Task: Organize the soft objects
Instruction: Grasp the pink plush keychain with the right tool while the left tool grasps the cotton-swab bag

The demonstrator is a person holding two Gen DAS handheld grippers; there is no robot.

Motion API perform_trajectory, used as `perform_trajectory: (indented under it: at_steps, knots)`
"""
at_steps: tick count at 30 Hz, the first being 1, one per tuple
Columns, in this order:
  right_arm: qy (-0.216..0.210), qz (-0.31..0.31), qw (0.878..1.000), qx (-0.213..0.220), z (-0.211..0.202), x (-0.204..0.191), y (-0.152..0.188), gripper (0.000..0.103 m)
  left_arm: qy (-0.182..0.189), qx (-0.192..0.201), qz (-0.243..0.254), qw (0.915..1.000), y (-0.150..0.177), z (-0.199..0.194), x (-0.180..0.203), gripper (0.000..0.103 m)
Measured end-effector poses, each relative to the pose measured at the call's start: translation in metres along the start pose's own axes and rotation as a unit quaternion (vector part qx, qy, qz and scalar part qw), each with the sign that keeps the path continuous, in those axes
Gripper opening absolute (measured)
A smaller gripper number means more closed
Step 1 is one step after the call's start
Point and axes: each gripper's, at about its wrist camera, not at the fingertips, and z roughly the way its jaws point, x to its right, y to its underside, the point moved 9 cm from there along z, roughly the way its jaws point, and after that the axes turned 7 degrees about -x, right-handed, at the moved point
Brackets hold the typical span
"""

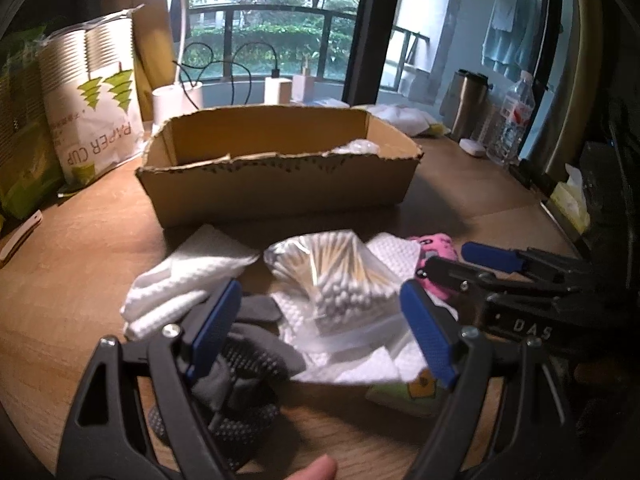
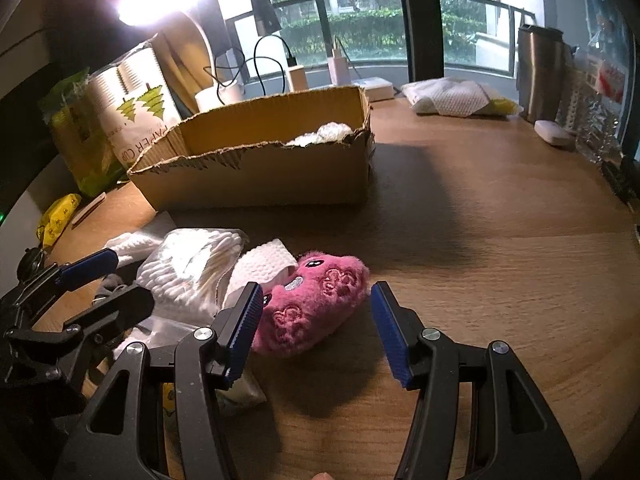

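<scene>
A pile of soft things lies on the wooden table in front of a torn cardboard box (image 1: 276,188). It holds a clear bag of cotton swabs (image 1: 332,276), white paper towels (image 1: 188,276), a grey dotted glove (image 1: 244,364) and a pink plush toy (image 2: 316,304). My left gripper (image 1: 320,328) is open, hovering over the glove and the swab bag. My right gripper (image 2: 316,328) is open with its fingers on either side of the plush toy's near end. The box (image 2: 256,176) has a clear plastic bundle (image 2: 324,134) at its right end.
A paper cup pack (image 1: 96,104) and green packs stand left of the box. A steel tumbler (image 2: 540,72), a water bottle (image 1: 512,120), a white case (image 2: 554,133) and a towel bundle (image 2: 452,98) sit at the back right. A tissue pack (image 1: 404,394) lies under the pile.
</scene>
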Motion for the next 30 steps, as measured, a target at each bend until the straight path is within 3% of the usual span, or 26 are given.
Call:
perform_trajectory:
  at_steps: [6,10,21,24,30]
  knots:
    - [-0.015,0.000,1.000,-0.013,0.009,-0.001,0.002,0.057,-0.010,-0.009,0.017,0.9998,-0.006,0.010,0.008,0.083]
    - [-0.017,0.001,1.000,-0.008,0.006,0.005,0.001,0.046,-0.013,-0.023,0.018,0.9995,-0.008,0.020,0.011,0.083]
    - [-0.019,0.015,1.000,0.005,-0.003,0.030,0.002,0.045,-0.026,-0.053,0.029,0.9979,-0.011,0.037,0.017,0.082]
    - [-0.023,0.019,1.000,0.008,-0.005,0.035,0.002,0.045,-0.016,-0.064,0.027,0.9974,-0.009,0.042,0.020,0.064]
    - [-0.028,0.018,0.999,0.011,-0.007,0.035,0.003,0.045,-0.013,-0.057,0.027,0.9979,-0.012,0.035,0.020,0.044]
